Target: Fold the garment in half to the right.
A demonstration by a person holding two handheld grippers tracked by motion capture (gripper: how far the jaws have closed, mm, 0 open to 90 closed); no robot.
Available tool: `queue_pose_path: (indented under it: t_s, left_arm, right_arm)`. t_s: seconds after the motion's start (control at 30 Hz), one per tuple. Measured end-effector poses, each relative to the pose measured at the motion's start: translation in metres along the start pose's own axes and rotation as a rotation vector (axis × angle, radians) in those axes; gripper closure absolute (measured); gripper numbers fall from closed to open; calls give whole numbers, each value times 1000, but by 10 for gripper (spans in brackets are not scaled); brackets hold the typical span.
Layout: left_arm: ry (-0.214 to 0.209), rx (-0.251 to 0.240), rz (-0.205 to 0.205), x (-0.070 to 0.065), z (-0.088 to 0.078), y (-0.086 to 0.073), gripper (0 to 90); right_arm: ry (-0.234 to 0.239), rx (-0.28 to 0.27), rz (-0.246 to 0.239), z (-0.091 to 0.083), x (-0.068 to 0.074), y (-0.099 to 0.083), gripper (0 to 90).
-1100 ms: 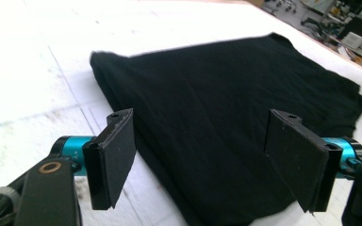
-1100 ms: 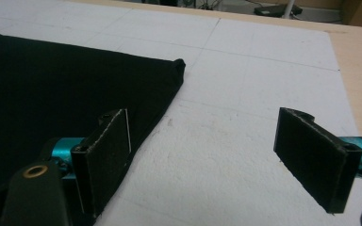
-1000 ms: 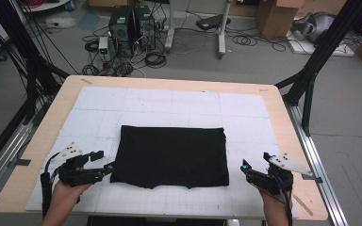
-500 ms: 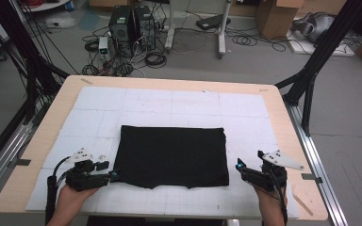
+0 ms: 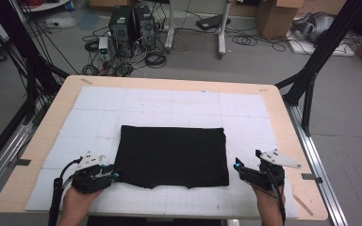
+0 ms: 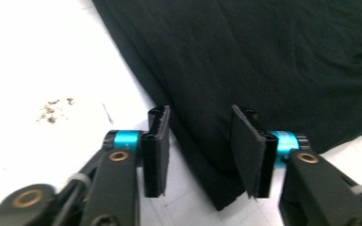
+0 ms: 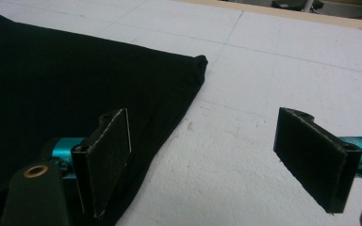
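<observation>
The soft, limp black cloth (image 5: 172,155) should lift by its lower-frame corners: the left hand-held gripper (image 6: 199,141) has been closing astride one, pads not yet pinching, while the right hand-held gripper (image 7: 217,155) stands spread.

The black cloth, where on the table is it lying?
In the high view the black cloth lies flat on the white mat, toward the near edge, between the left claw and the right claw.

Cloth (image 5: 172,155) lies on the table (image 5: 273,101); left claw (image 5: 114,175) at its near-left corner; right claw (image 5: 238,167) just right.
</observation>
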State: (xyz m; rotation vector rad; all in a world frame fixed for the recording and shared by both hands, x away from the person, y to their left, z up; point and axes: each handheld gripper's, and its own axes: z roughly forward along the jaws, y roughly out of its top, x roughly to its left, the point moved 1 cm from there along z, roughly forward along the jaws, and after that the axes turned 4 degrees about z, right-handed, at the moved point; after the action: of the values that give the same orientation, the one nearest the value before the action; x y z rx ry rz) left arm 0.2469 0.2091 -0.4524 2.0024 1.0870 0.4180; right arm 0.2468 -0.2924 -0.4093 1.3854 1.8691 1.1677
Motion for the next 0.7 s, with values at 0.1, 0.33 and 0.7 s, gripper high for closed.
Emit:
queue_pose_path:
  t_s: [0.1,0.33,0.7]
  left_arm:
    - [9,-4,6,-1,0,-1,636]
    - [-30,-23,-18,-2,1,-3,774]
    - [-76,-122,-56,1,-7,1,832]
  right_arm:
    - [3,1,-3,1,1,0,183]
    - [6,4,3,2,2,0,184]
    - [72,7,-11,13,14,7,184]
